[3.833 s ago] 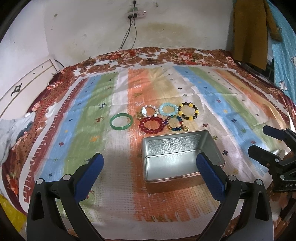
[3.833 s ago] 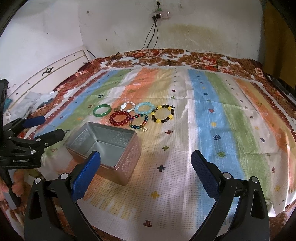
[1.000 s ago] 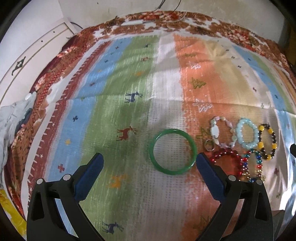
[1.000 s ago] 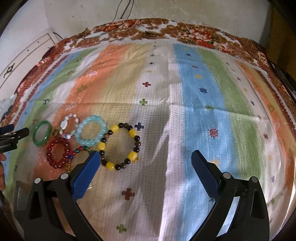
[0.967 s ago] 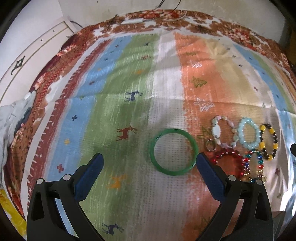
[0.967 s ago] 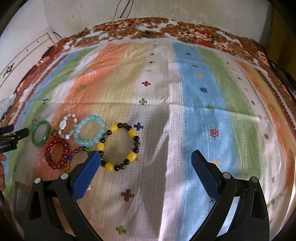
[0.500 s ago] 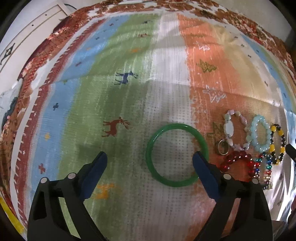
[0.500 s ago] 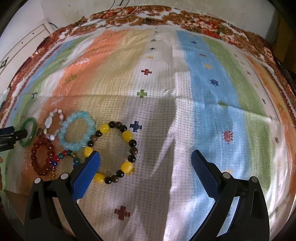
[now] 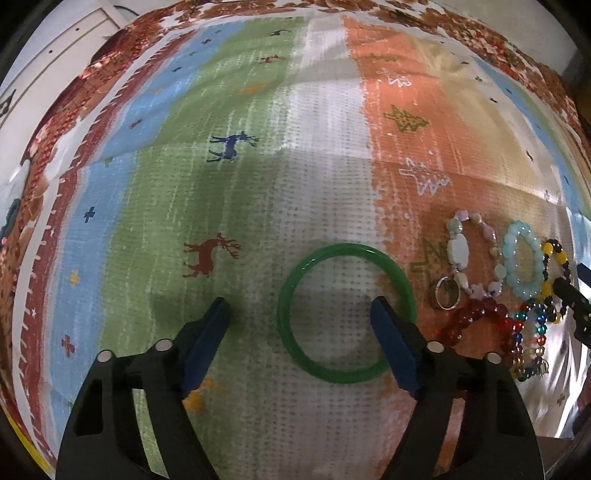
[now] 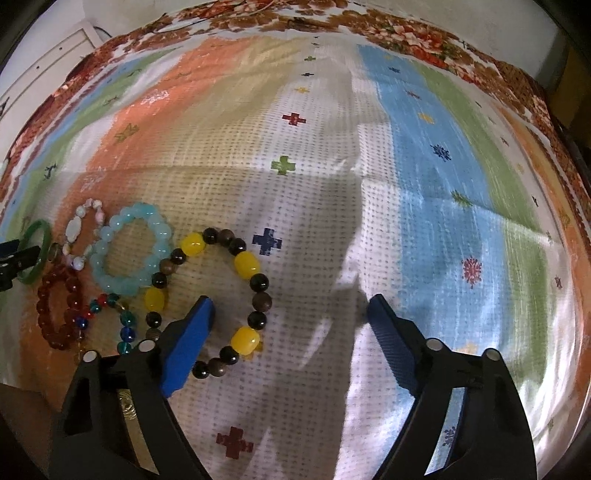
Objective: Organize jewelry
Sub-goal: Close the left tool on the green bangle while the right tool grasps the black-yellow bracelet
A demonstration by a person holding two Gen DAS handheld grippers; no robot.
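Hovering my left claw (image 9: 299, 314), spread, I am straddling the green bangle's (image 9: 347, 314) left rim, right finger inside. My right claw (image 10: 288, 314), spread too, is straddling the yellow-and-dark bead bracelet (image 10: 210, 295) on the bed.

Yellow-and-dark bead bracelet (image 10: 218, 295) beside open jaws

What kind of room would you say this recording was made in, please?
Probably a bedroom at home: a striped blanket spread over a floral bedcover, with a pale panelled board, perhaps a bed end, against a plain wall.
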